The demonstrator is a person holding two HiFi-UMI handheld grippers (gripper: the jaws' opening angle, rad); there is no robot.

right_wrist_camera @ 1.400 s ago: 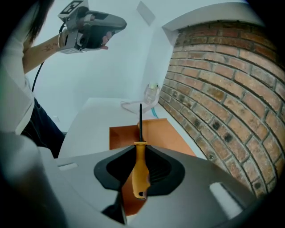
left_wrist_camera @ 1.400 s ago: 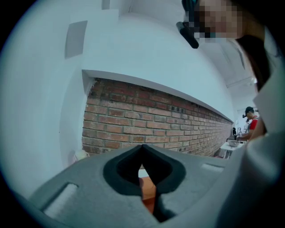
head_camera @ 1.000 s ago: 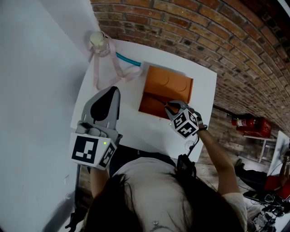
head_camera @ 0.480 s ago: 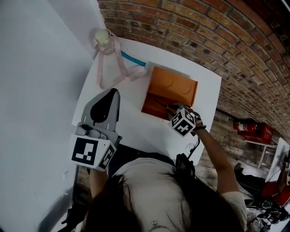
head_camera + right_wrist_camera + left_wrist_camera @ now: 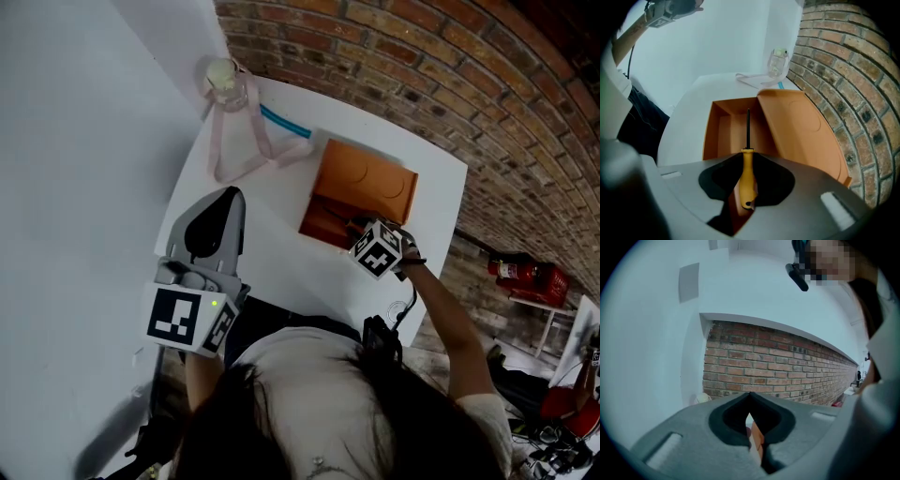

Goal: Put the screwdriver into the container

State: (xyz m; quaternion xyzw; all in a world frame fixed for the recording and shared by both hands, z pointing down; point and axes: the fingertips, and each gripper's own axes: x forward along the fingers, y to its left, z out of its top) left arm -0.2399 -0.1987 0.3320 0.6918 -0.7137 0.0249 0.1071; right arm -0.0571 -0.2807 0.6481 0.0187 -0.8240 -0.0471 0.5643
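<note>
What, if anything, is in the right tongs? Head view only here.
Observer: The right tongs are shut on a screwdriver, gripped by its yellow handle.
Operator: Shaft pointing where?
Observer: Straight ahead, over the open cavity of the orange container. I cannot tell if the tip touches it.
Operator: Left side?
Observer: The left tongs are closed with nothing between them, aimed towards the brick wall.

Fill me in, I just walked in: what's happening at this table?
A person holds a gripper in each hand. The right gripper is shut on a yellow-handled screwdriver, its shaft pointing into the open orange container on the white table. The left gripper is shut and empty, off to the side.
</note>
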